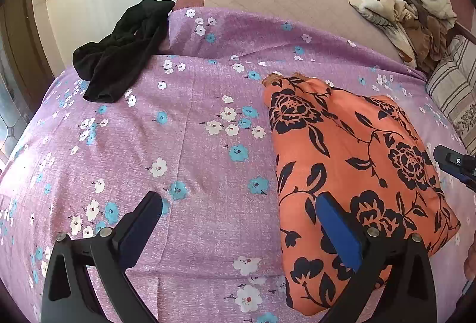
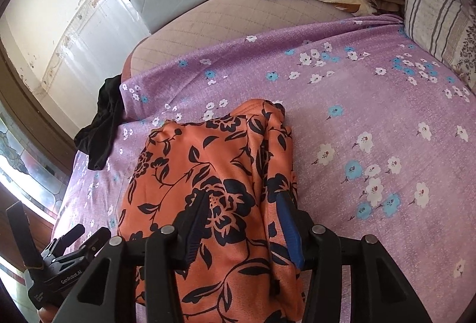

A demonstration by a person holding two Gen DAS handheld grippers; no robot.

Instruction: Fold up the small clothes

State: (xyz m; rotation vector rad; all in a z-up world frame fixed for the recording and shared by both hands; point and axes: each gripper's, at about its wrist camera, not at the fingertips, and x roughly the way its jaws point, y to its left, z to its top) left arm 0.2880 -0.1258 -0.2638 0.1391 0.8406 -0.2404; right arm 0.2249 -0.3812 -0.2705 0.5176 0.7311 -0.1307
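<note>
Left wrist view: left gripper spread wide, empty, above the floral bedsheet; folded orange floral garment beside it.

Right wrist view: right gripper parted, straddling the garment, apparently unclamped. Fold appears finished; black garment likely next.

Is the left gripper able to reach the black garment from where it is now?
Probably yes. The left gripper is open and holds nothing, and only bare purple bedsheet lies between it and the black garment at the bed's far left edge.
</note>
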